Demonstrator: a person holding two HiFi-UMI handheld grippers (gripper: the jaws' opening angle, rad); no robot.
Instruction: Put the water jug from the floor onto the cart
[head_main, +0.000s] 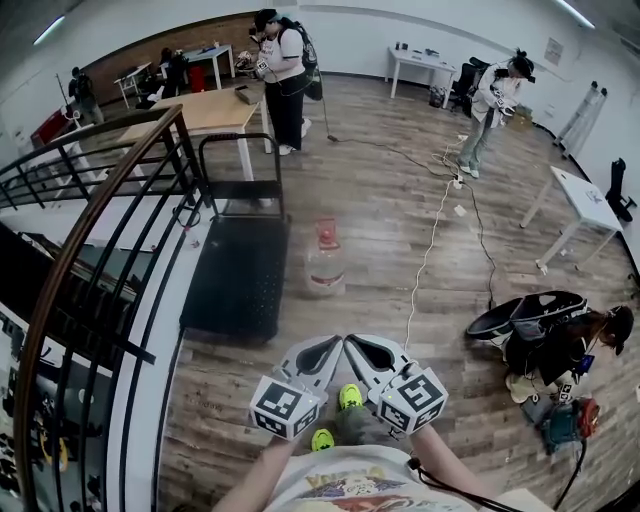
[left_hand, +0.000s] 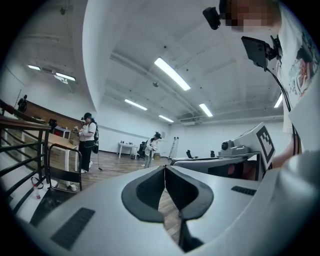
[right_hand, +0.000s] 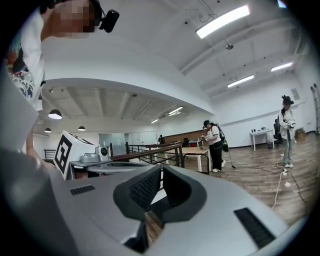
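Head view: both claws are held low, close in front of the torso. Left claw (head_main: 332, 346) and right claw (head_main: 356, 346) are angled inward, tips almost meeting in a V. The marker cubes sit at the rear, nearer the body: left cube (head_main: 285, 405), right cube (head_main: 415, 398). Left forearm (head_main: 250, 488) and right forearm (head_main: 455, 470) come up from the bottom edge, one behind each cube. Both claws point roughly level, out across the floor.

Left claw, own view (left_hand: 165, 168): jaws together, pads meeting on a line, nothing between them. Right claw, own view (right_hand: 161, 168): same, jaws together, empty. Each claw shows off to the side in the other's view, cube on top.

Jug (head_main: 325, 258): on the floor, upright, red cap. It's straight ahead of the two tips and well apart from them, with neither claw touching it.

Cart (head_main: 240, 270): ahead and left of the claws, black deck, handle at the far end. The jug stands just beside the deck's right edge, not on it.

Railing (head_main: 100, 200): left of the left claw. White cable (head_main: 425, 260): on the floor ahead-right of the right claw. Seated person (head_main: 560, 345): well right of the right claw. Two standing people are far ahead.
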